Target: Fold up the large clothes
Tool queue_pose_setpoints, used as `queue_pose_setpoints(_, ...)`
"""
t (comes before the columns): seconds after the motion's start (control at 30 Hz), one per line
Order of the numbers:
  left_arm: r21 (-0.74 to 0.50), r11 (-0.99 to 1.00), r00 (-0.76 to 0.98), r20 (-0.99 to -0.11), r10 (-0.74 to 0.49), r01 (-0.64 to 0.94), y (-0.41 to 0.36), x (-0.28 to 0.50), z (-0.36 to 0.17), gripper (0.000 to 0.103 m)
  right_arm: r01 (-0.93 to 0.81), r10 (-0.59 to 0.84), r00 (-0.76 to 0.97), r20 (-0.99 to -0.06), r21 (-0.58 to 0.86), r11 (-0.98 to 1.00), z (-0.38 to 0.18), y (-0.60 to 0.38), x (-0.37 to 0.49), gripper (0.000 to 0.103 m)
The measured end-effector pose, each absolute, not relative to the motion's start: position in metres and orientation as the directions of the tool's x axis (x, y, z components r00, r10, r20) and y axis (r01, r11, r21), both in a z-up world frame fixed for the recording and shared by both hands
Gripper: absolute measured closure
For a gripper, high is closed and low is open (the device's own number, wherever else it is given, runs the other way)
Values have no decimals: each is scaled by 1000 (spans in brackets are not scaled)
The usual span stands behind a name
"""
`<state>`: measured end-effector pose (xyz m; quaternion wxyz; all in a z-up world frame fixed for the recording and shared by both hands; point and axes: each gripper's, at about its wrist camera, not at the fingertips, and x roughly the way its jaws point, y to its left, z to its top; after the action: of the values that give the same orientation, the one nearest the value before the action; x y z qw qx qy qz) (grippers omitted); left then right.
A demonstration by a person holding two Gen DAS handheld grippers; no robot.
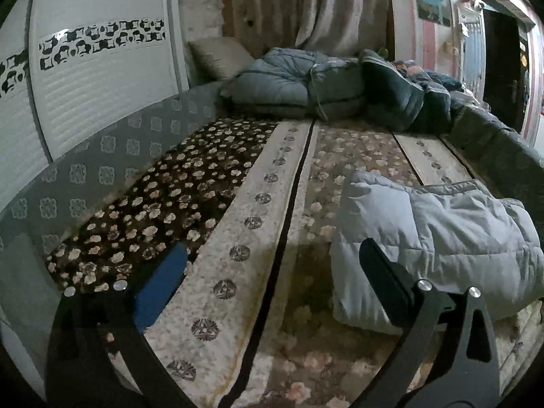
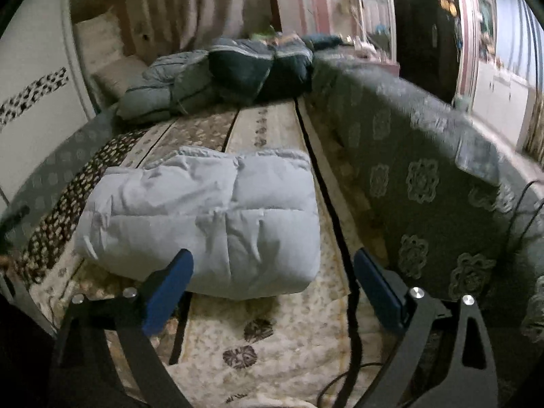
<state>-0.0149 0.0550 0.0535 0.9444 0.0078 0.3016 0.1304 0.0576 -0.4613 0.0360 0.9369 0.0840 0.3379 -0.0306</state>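
Looking finished here: the pale padded jacket (image 2: 204,217) lies folded into a bundle on the patterned bed cover (image 1: 238,238), left gripper (image 1: 272,265) and right gripper (image 2: 272,272) both spread wide, holding nothing.

Left gripper (image 1: 272,261): jaws wide open, nothing between the pads, pitched down at a moderate angle. Right gripper (image 2: 273,268): jaws also wide open, pads clear of everything, pitched down slightly steeper. Blue pads visible on both; linkage arms splayed fully outward.
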Motion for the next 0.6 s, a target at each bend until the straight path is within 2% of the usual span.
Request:
queue_pose_setpoints(0.03,94,967,783,-570,249,-239,57,-19,58,3,120,-10,780,-626,134,984,40,-459,53,2)
queue_pose_setpoints(0.17,49,964,815,-523,249,-263,64,-37,66,3,120,-27,797,-603,115,986,48,-457,44,2)
queue_pose_setpoints(0.23,-45,969,840,-510,186,-242,73,-40,66,3,107,-31,793,-608,89,990,47,-454,45,2)
queue_pose_setpoints(0.3,-94,969,833,-533,147,-230,76,-34,60,3,96,-27,783,-621,78,992,46,-453,47,2)
queue_pose_setpoints(0.37,-78,964,828,-532,175,-254,73,-32,60,3,85,-13,783,-622,87,993,47,-451,47,2)
queue_pose_setpoints(0.47,-76,970,864,-474,170,-232,63,-34,68,3,67,3,797,-604,94,993,52,-448,48,2)
queue_pose_setpoints(0.6,-31,982,869,-472,149,-185,49,-30,64,3,62,16,797,-603,108,992,53,-446,51,2)
